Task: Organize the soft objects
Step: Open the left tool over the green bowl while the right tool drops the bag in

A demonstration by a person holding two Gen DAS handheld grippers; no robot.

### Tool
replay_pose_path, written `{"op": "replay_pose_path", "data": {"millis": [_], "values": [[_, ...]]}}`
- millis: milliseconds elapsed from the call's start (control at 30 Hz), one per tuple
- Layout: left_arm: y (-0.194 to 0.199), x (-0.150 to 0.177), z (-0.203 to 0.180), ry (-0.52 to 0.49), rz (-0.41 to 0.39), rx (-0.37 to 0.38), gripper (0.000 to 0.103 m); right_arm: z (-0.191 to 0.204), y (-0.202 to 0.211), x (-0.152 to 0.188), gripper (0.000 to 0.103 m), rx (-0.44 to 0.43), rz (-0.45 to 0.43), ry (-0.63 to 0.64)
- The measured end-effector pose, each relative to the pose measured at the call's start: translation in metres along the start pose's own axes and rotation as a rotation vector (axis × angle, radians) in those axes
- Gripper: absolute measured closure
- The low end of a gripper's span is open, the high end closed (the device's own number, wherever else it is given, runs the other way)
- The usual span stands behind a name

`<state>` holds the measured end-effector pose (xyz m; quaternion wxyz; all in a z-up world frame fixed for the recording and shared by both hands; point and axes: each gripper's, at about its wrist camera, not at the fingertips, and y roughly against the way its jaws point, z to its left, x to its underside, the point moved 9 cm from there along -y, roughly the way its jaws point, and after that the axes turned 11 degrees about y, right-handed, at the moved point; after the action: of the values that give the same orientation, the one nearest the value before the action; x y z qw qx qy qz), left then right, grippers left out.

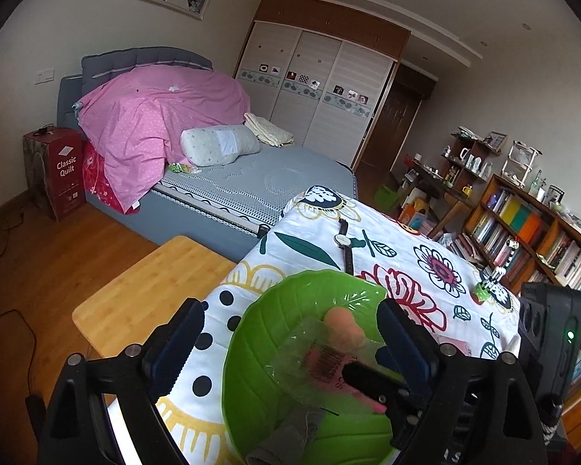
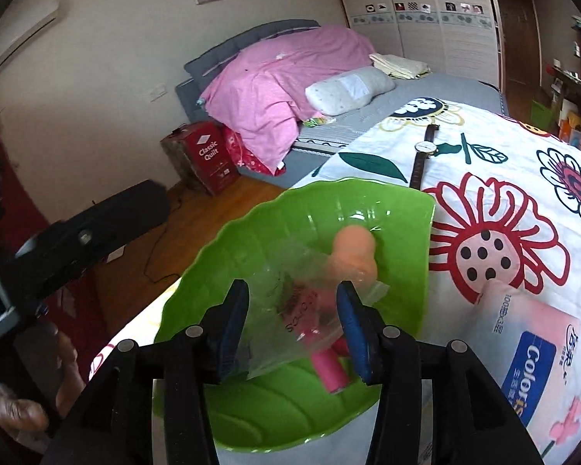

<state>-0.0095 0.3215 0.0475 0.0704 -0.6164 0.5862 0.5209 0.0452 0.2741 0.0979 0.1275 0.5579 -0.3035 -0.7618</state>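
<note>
Right wrist view, low in the frame: the right gripper point(image 2: 294, 333) has its two blue-padded fingers point(image 2: 353, 333) spread apart over the green leaf-shaped bowl point(image 2: 228, 240), and between them lies a clear plastic bag point(image 2: 286, 294); whether the pads actually press the bag I cannot tell. The bag is crinkled and see-through, with a pink tube point(image 2: 329, 372) poking out at its near end and one peach-coloured, gourd-shaped sponge point(image 2: 352, 255) at its far end, soft and matte. All of it sits inside the one bowl. At the lower right of that frame one pink tissue pack point(image 2: 530, 348) printed "Colors" lies on the floral cloth point(image 2: 523, 147), just beside the bowl. Left wrist view shows the left gripper point(image 1: 290, 345) with its fingers wide apart and nothing between them, hovering over the same bowl point(image 1: 259, 325); in the bowl's near part lies one grey, crumpled piece of cloth point(image 1: 290, 438), and the bag point(image 1: 313, 348) with the sponge point(image 1: 341, 329) lies further in. The right gripper's black tip point(image 1: 375, 387) reaches into the bowl from the lower right. Beyond the bowl, mid-frame, one wristwatch point(image 1: 344, 242) with a dark strap lies flat on the floral cloth point(image 1: 406, 255). At the right edge of the cloth stands a small green polka-dot pot point(image 1: 482, 292). Farther off, upper left, a bed point(image 1: 228, 182) carries a pink quilt point(image 1: 155, 116) and one pale pillow point(image 1: 217, 145).
</note>
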Motion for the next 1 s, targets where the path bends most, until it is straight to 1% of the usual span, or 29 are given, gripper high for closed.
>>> {"op": "replay_pose_path", "data": {"millis": [100, 267, 400, 433, 467, 500, 667, 833, 1000], "values": [[0.003, 0.0, -0.002, -0.01, -0.004, 0.003, 0.009, 0.005, 0.008, 0.005, 0.054, -0.006, -0.001, 0.011], [0.005, 0.005, -0.006, -0.029, 0.001, 0.003, 0.007, 0.012, 0.025, 0.014, 0.053, -0.021, -0.027, 0.012], [0.007, 0.01, -0.01, -0.041, 0.01, 0.005, 0.006, 0.012, 0.036, 0.02, 0.051, -0.021, -0.042, -0.005], [0.008, 0.011, -0.011, -0.042, 0.01, 0.005, 0.005, 0.012, 0.039, 0.023, 0.051, -0.022, -0.044, -0.01], [0.009, 0.012, -0.01, -0.041, 0.01, 0.004, 0.002, 0.012, 0.04, 0.024, 0.05, -0.026, -0.044, -0.016], [0.011, 0.013, -0.009, -0.041, 0.009, 0.0, 0.0, 0.013, 0.042, 0.027, 0.05, -0.034, -0.045, -0.023], [0.011, 0.025, -0.013, -0.065, 0.045, 0.0, 0.0, 0.018, 0.051, 0.044, 0.05, -0.052, -0.055, -0.044], [0.014, 0.036, -0.015, -0.077, 0.072, -0.002, 0.0, 0.016, 0.066, 0.062, 0.042, -0.037, -0.065, -0.071], [0.02, 0.044, -0.021, -0.104, 0.079, 0.006, 0.0, 0.011, 0.084, 0.077, 0.04, -0.021, -0.091, -0.103]]}}
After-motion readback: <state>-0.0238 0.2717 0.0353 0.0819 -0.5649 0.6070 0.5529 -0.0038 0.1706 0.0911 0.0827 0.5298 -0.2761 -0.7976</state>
